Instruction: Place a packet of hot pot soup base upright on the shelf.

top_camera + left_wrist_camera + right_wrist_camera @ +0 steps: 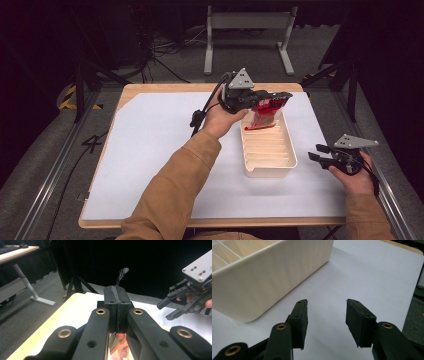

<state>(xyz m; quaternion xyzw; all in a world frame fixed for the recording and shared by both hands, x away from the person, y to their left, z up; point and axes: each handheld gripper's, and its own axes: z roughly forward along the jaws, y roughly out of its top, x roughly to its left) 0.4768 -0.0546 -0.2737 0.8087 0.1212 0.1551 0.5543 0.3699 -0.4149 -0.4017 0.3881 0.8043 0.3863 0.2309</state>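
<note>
High view: we hold the red plastic snack packet (262,111) clamped in the left tool (280,97) above the cream slotted plastic tray (270,167); placement remains. Right tool (316,152) idles, jaws apart.

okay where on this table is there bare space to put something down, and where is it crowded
The widest free patch is the white mat left of the cream tray, though the left forearm crosses its right part. A bare strip runs along the near edge below the tray. It is crowded at the tray's far end, where the left gripper holds the red packet, and beside the right gripper.
</note>
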